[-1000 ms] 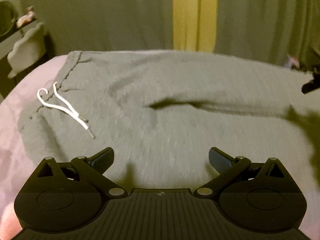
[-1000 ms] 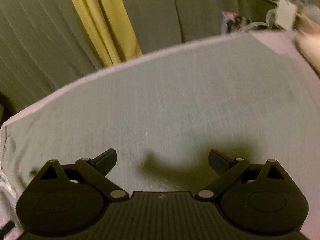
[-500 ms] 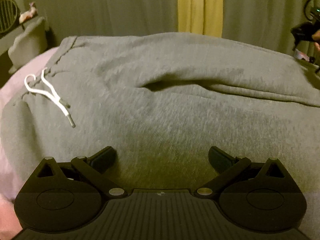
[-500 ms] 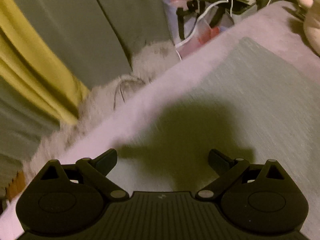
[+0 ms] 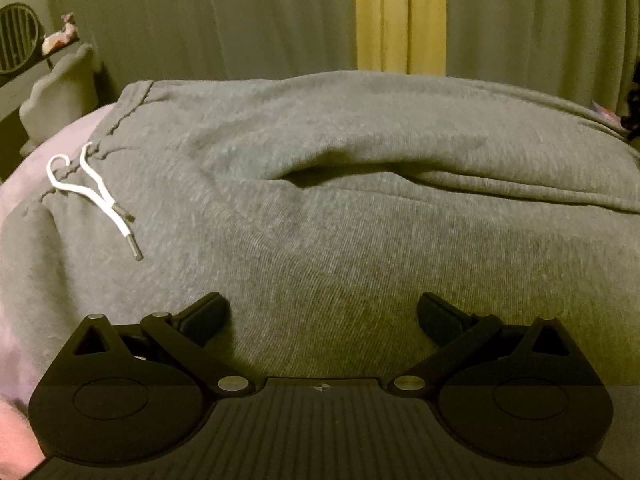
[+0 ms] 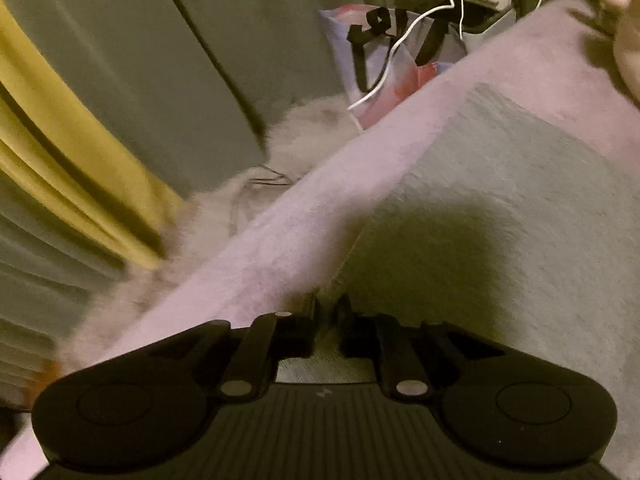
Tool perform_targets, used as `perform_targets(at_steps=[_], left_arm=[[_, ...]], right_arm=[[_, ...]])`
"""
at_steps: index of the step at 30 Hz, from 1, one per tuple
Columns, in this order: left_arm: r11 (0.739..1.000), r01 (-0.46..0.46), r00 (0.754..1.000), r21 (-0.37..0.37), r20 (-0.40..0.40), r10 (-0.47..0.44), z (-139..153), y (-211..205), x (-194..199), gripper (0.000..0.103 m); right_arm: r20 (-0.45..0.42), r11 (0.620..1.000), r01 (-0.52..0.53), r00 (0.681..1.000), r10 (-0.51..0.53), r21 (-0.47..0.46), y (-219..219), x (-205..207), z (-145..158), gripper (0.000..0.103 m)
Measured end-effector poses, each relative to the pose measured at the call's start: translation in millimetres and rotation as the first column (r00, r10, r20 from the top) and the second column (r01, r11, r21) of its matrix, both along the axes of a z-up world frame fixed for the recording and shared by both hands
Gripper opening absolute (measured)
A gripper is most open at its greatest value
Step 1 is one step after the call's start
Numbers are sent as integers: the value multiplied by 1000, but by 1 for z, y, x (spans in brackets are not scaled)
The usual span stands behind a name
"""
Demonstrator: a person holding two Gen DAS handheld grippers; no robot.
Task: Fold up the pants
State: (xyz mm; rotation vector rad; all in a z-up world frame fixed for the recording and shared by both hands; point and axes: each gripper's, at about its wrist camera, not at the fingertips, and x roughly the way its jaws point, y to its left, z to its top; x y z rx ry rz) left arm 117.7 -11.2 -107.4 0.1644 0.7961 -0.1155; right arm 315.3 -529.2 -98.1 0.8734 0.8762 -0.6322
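Observation:
Grey sweatpants [image 5: 340, 208] lie spread across a pink bed cover, waistband at the left with a white drawstring [image 5: 96, 192]. My left gripper [image 5: 320, 316] is open, low over the near side of the pants. In the right wrist view a pant leg [image 6: 500, 208] lies on the cover [image 6: 280, 232] by the bed's edge. My right gripper [image 6: 326, 312] is shut on the leg's edge, the fabric pinched between the fingers.
Grey curtains with a yellow strip [image 5: 400, 16] hang behind the bed. A grey cushion [image 5: 60, 92] stands at the far left. Beside the bed are a fluffy white rug [image 6: 304, 136], a bag [image 6: 384, 60] and white cables. A plush shape [image 6: 624, 32] lies at the far right.
My right gripper moved along the leg to its edge near the bed's side and closed on the fabric. My left gripper came lower and closer to the pants and stays open.

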Motion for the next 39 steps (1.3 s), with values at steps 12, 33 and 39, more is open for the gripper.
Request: perform_targets(at_steps=[12, 33, 39], left_arm=[[999, 32, 999, -29, 3, -32, 2, 7, -3, 103], [971, -137, 976, -197, -195, 98, 99, 49, 281, 103], [951, -287, 907, -112, -350, 233, 66, 57, 370, 103]], right_arm=[[21, 994, -104, 994, 103, 27, 149, -303, -1, 0], [49, 915, -157, 981, 188, -373, 157, -302, -27, 98], [60, 907, -115, 987, 152, -404, 148, -304, 0, 98]])
